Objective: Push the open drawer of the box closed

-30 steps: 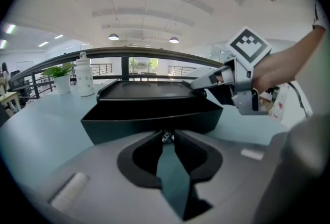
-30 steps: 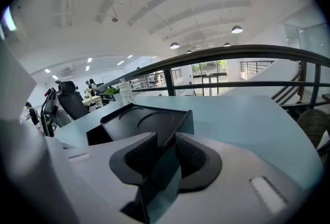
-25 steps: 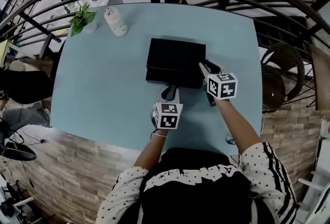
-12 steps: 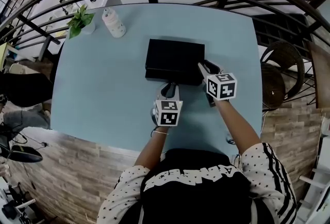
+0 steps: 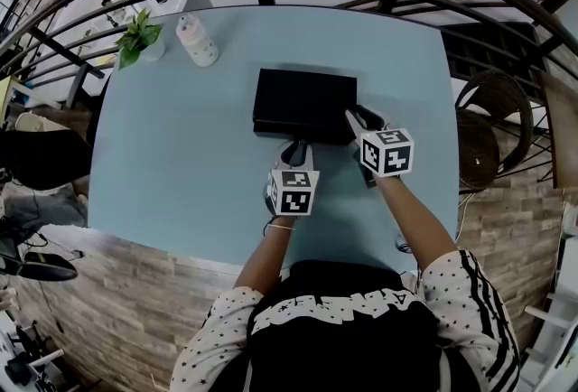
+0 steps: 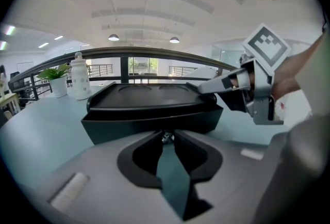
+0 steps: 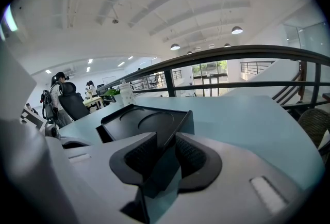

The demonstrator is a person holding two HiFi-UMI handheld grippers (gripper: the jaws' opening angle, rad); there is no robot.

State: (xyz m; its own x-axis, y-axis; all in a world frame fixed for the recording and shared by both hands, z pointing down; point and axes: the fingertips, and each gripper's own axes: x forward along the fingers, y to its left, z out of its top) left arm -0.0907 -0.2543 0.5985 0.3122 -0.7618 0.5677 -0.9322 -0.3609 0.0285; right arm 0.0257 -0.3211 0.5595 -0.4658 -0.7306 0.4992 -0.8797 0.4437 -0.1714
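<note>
On the pale blue table [image 5: 172, 155], one black box [image 5: 305, 97] near the middle, long axis running left to right across the person's front; one drawer [image 6: 154, 126] in its near face, front panel standing only a little proud of the body, so nearly home by my reckoning. Two hand-held grippers work at the near side; the left gripper [image 5: 295, 150] sits at the middle of the drawer front and points straight away from the person; the drawer lies dead ahead of it, square to the box's long axis, so the push wanted runs forward along the gripper's own line, toward the table's far edge; this is the hand nearer the drawer and the one placed to drive it. Its jaws are drawn narrow and appear to pinch the pull. The right gripper [image 5: 355, 117] comes in at the box's near right corner; its jaws are closed on the raised rim of the box top, seemingly to keep the box from sliding. At the far left, well apart from the box: one white bottle [image 5: 198, 40]; one small potted plant [image 5: 138, 31] just beside it. Smallest: one bright knob [image 6: 166, 137] between the left tips.
</note>
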